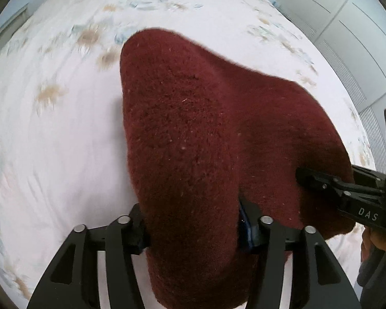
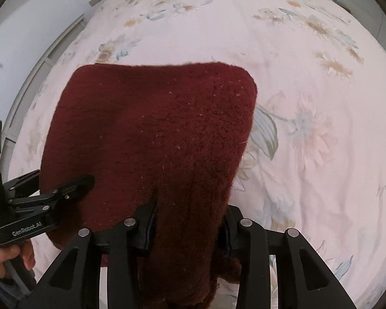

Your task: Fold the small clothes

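Sweater (image 1: pixel 193 134), dark red and fuzzy, hangs between my two claws, just over the bed (image 1: pixel 51 134). My left claw (image 1: pixel 193 234) pinches one bunch of its near edge, with the thick wool squeezed between the two black fingers (image 1: pixel 254 226). My right claw (image 2: pixel 185 234) pinches another bunch of the same edge, a little way along. In the left view I can see my right claw coming in from the side, and in the right view I can see my left claw doing the same.

From my claws the red cloth stretches away toward the far end of the bed, and its far edge is rounded and hangs a bit lower. Its long way runs from side to side, from one claw to the other. I cannot tell which part is the neck or the sleeves.

The bed has a pale pink sheet with soft flowers on it. A hand (image 2: pixel 2 257) holds the handle of my left claw.
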Action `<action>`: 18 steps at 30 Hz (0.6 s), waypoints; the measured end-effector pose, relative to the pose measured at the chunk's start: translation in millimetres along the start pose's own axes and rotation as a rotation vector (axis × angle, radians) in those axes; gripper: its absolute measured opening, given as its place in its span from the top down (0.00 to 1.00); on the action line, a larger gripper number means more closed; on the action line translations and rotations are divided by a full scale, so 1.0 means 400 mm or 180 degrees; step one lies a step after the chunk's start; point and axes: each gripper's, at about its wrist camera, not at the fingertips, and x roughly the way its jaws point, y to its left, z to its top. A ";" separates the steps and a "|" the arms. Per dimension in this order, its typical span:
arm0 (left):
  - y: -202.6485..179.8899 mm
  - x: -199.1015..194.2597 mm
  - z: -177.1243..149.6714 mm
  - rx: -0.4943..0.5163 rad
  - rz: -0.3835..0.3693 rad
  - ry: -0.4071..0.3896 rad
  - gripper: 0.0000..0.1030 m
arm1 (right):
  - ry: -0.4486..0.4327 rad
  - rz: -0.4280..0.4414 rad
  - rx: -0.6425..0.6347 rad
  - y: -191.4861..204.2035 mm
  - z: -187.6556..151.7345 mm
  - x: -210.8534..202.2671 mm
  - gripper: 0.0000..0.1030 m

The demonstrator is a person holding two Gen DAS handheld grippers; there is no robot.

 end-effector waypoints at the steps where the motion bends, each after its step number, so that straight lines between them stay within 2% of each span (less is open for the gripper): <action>1: 0.000 0.006 0.002 -0.0027 0.0001 -0.0039 0.41 | -0.0019 0.0012 0.0016 -0.003 -0.004 0.004 0.58; 2: -0.004 0.005 -0.004 -0.0037 0.0016 -0.0060 0.38 | -0.0023 0.0011 0.0017 -0.002 -0.008 0.003 0.52; 4: 0.007 -0.004 -0.017 -0.0019 0.0083 -0.0071 0.34 | -0.0030 -0.0055 -0.0023 -0.009 -0.018 -0.005 0.49; 6: 0.007 -0.012 -0.017 -0.0034 0.0128 -0.0053 0.32 | -0.0070 -0.0168 -0.0095 -0.001 -0.016 -0.020 0.40; 8: -0.018 -0.042 -0.032 -0.0031 0.0195 -0.0083 0.27 | -0.0138 -0.0235 -0.0141 0.002 0.011 -0.032 0.26; 10: -0.031 -0.073 -0.022 -0.0016 0.0276 -0.0131 0.13 | -0.0235 -0.0229 -0.0174 -0.009 0.001 -0.061 0.18; 12: -0.023 -0.097 -0.036 -0.0033 0.0297 -0.0138 0.01 | -0.0300 -0.0262 -0.0207 -0.007 -0.008 -0.080 0.17; 16: 0.003 -0.140 -0.067 -0.0027 0.0378 -0.0260 0.01 | -0.0370 -0.0389 -0.0319 0.002 -0.036 -0.090 0.00; 18: 0.027 -0.163 -0.075 -0.0017 0.0480 -0.0307 0.01 | -0.0409 -0.0436 -0.0304 -0.007 -0.045 -0.086 0.00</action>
